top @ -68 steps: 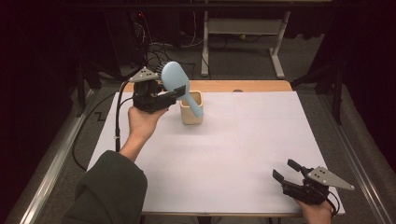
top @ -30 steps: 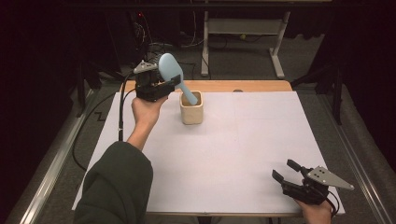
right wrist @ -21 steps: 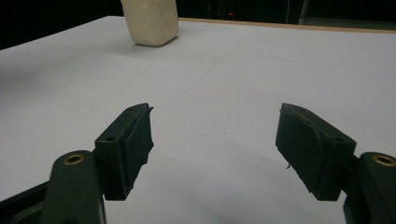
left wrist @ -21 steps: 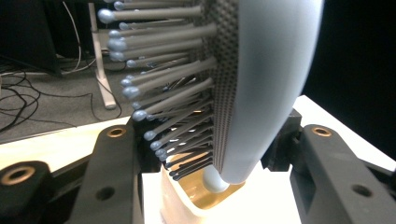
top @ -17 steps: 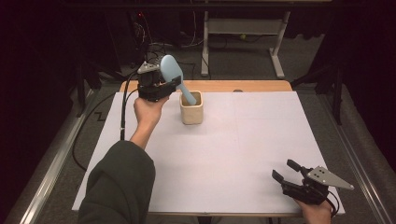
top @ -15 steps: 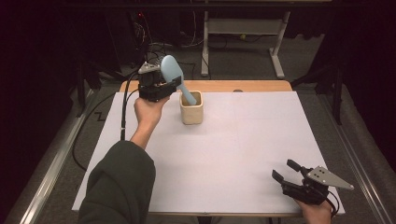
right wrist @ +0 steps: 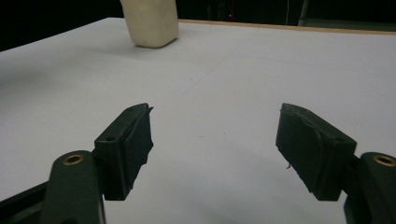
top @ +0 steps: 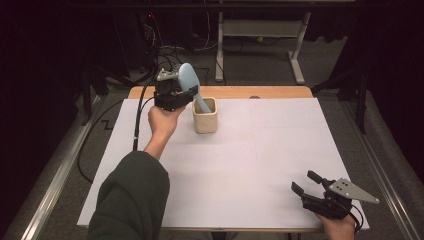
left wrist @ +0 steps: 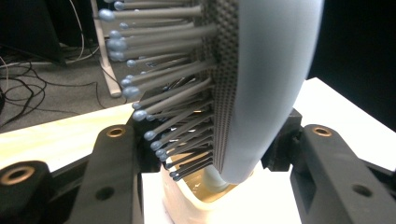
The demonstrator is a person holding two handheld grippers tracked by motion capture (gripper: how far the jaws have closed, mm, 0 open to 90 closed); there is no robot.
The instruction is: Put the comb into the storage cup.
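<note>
A pale blue hairbrush (top: 190, 85) leans with its handle down inside a cream cup (top: 205, 116) at the back of the white table (top: 260, 150). My left gripper (top: 186, 93) is shut on the brush head, held up beside the cup's left rim. In the left gripper view the brush (left wrist: 266, 79) stands between the jaws, bristles to the left, with the cup (left wrist: 187, 203) below. My right gripper (top: 306, 184) rests open near the front right corner. The right gripper view shows its jaws wide apart, nothing between them, and the cup (right wrist: 150, 21) far off.
A wooden strip (top: 280, 92) runs along the table's far edge. Behind it stand a metal table frame (top: 260, 40) and loose cables (top: 170, 55) on the floor. A black cable (top: 137, 120) trails from my left gripper across the table's left side.
My left gripper has carried the brush up and back to the left, so the head stands steeper and its handle sits in the cup. The right gripper has stayed in place.
</note>
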